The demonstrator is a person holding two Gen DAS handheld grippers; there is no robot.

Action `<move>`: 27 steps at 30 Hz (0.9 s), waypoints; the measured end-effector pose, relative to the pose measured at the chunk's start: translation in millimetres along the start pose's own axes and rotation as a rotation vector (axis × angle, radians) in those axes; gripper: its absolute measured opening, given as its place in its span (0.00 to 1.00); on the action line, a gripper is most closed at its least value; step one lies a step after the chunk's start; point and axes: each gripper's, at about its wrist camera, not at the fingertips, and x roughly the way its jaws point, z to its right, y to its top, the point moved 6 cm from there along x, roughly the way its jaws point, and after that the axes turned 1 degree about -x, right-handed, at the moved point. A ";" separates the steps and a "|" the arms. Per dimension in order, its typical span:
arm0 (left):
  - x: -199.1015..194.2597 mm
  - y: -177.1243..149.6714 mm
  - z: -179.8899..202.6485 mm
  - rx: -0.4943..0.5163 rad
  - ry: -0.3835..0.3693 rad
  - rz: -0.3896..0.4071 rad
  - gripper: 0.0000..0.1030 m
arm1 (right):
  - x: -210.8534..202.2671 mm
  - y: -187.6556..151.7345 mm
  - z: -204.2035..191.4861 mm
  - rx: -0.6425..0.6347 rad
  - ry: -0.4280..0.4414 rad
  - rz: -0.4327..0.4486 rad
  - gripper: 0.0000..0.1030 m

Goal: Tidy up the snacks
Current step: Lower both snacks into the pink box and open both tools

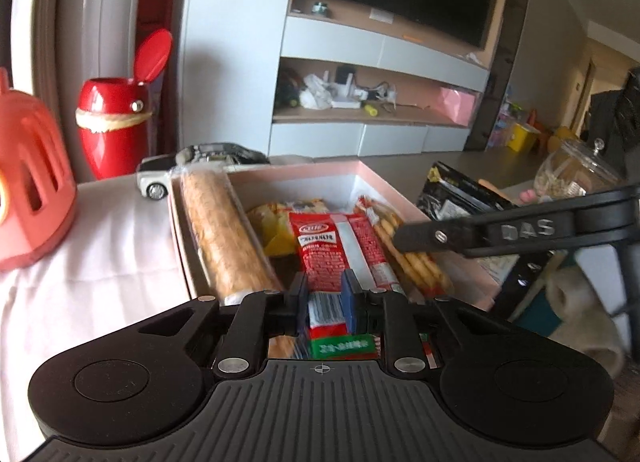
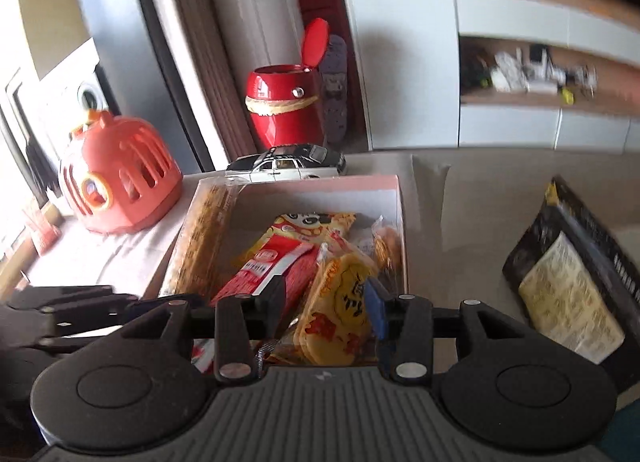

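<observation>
A pink box (image 1: 390,178) (image 2: 394,190) holds snacks: a long brown biscuit roll (image 1: 224,230) along its left wall, a yellow pack (image 1: 276,230), biscuit sticks (image 1: 412,254) and a red packet (image 1: 336,254). My left gripper (image 1: 325,300) is shut on the near end of the red packet, over the box. My right gripper (image 2: 326,304) is shut on a yellow snack pack (image 2: 340,314) above the box's near right side. The red packet (image 2: 264,266) lies beside it. A black snack bag (image 2: 576,286) lies on the table right of the box.
A red jar with flip lid (image 1: 112,126) (image 2: 286,106), an orange cage toy (image 2: 116,178) (image 1: 28,182) and a toy car (image 2: 288,166) (image 1: 200,166) stand behind and left of the box. A glass jar (image 1: 576,170) stands at far right.
</observation>
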 end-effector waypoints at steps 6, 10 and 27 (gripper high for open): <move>0.3 11.4 -14.3 -0.043 0.025 0.042 0.22 | 5.7 -6.8 4.6 0.053 0.039 -0.033 0.42; -20.8 9.1 -14.3 -0.098 -0.028 0.021 0.22 | 19.0 -10.8 -1.0 0.032 0.027 -0.039 0.42; -15.0 -6.8 -6.2 -0.134 -0.085 -0.029 0.23 | 9.1 -10.0 -5.5 -0.012 0.061 -0.051 0.42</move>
